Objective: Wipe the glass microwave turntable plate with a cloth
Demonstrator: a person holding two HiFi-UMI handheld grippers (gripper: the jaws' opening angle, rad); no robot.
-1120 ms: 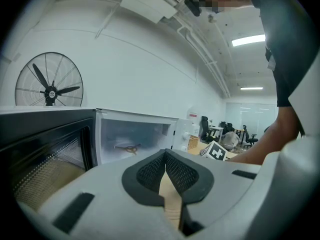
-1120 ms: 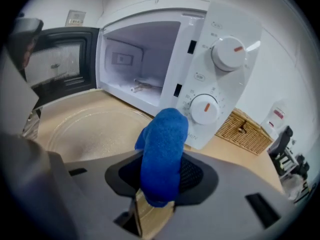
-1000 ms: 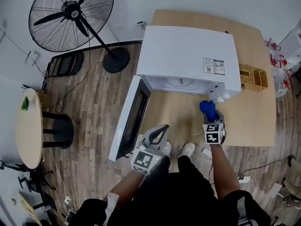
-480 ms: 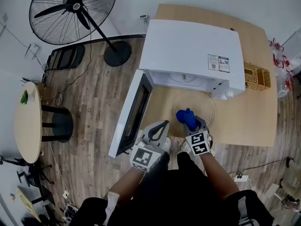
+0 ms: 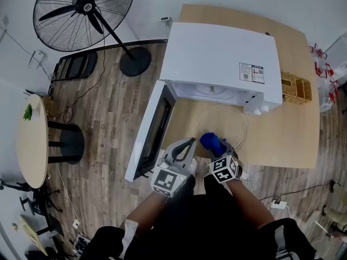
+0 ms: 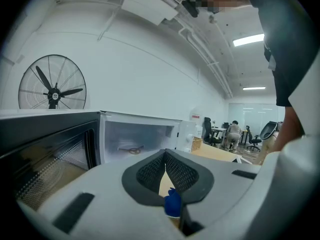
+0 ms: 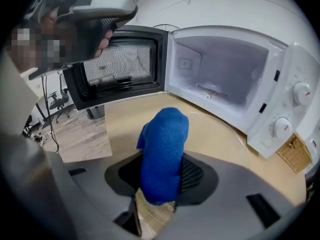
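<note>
The left tool (image 5: 187,145) is held in front of the microwave's (image 5: 219,58) swung-open door (image 5: 154,131), its jaws together with nothing between them. Just right of it, before the microwave's open cavity, the right tool (image 5: 217,147) is clamped on a blue cloth (image 5: 210,141) at the near left edge of the glass plate (image 5: 232,124). The plate lies flat on the worktop (image 5: 282,140), just before the microwave.

We see a blue cloth (image 7: 162,149) of fuzzy, matt pile. The plate (image 5: 222,124) is clear glass, glossy at its rim. The table (image 5: 282,140) looks like pale wood, smooth and matt. The microwave (image 5: 217,58) shell is smooth and white. The right gripper (image 7: 162,166) is grey matt plastic, with black mesh-textured pads (image 7: 192,173). The floor (image 5: 114,123) shows grained wood planks.
</note>
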